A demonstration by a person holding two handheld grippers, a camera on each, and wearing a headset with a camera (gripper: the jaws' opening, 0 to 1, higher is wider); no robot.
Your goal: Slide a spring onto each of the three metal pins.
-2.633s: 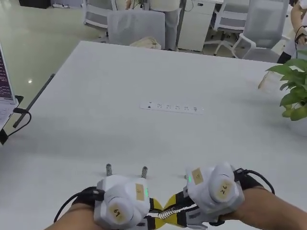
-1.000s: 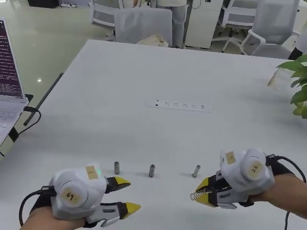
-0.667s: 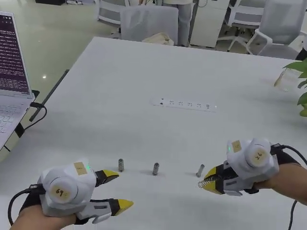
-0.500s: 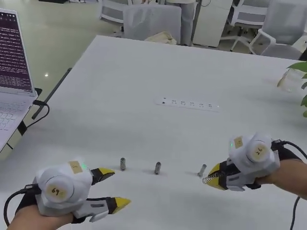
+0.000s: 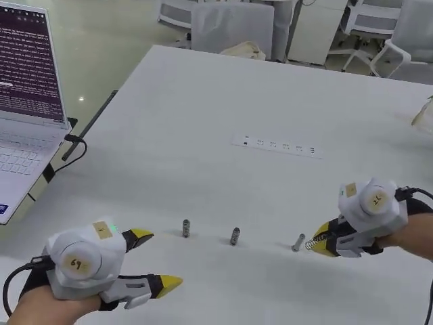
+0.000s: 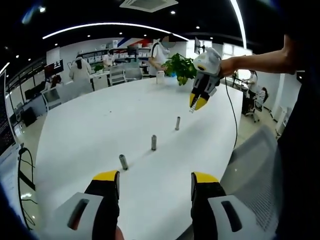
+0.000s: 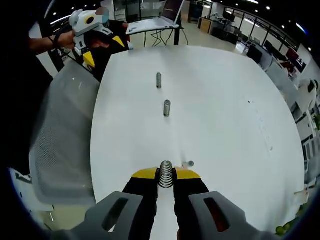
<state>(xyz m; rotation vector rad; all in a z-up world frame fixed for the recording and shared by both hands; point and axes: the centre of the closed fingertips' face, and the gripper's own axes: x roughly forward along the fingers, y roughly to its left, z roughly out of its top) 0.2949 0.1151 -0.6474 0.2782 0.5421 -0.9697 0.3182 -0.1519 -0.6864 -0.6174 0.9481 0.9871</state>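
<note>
Steel spring (image 7: 166,174) pinched in right gripper (image 5: 319,242), its end now just beside bare right pin (image 5: 298,242), closer than moment ago. Left gripper (image 5: 155,258) spread, holding nothing. We judge left pin (image 5: 186,228), middle pin (image 5: 235,235) already sprung; last threading remains.

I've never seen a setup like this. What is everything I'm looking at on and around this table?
Table: one, white, under everything.
Pins: three, grey metal, upright in a row near the front; the two left ones look wrapped in coils.
Spring: one, silver, in the right hand-held gripper's jaws, beside the rightmost pin.
Power strip: one, white, mid-table.
Laptop: one, silver, purple screen, at the table's left edge.
Chairs: several, grey, beyond the far edge.
Left hand-held gripper: one, white with yellow tips, open, left of the pins.
Right hand-held gripper: one, same colours, shut on the spring.
</note>
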